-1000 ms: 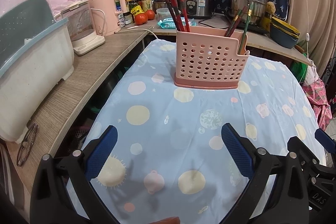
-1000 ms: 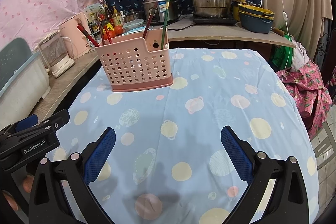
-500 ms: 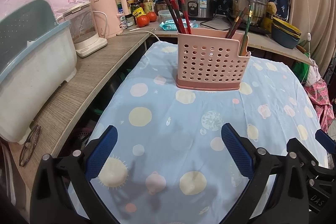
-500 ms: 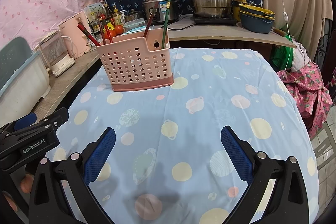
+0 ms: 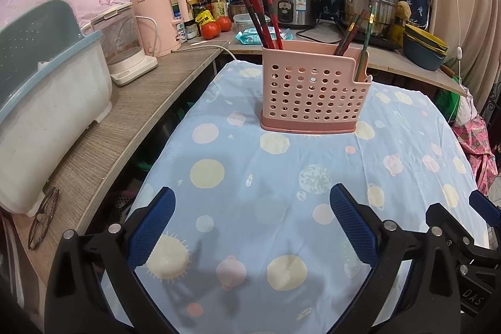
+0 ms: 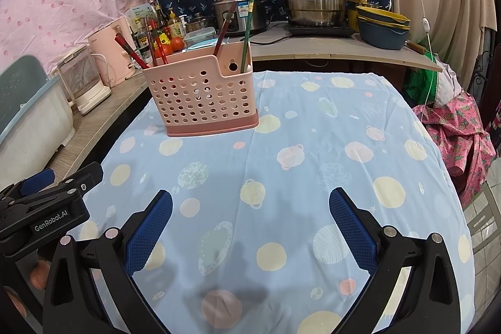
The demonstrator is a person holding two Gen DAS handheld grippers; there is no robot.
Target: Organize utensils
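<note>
While the left gripper [image 5: 250,208] and right gripper [image 6: 250,210] hover spread wide and empty over the bare tablecloth [image 6: 313,177], the chopsticks [image 5: 263,21] stand farther off in the pink holder [image 5: 313,89], so sorting looks essentially finished.

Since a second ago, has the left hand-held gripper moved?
Yes. The left hand-held gripper has drawn back slightly: the pink utensil holder now sits a little lower in its view.

Both grippers wide apart, holding nothing

The left gripper [image 5: 250,215] fills the lower frame with its blue pads [image 5: 150,227] spread; the right gripper [image 6: 250,215] matches it, pads [image 6: 352,227] splayed, its neighbour visible at lower left.
</note>
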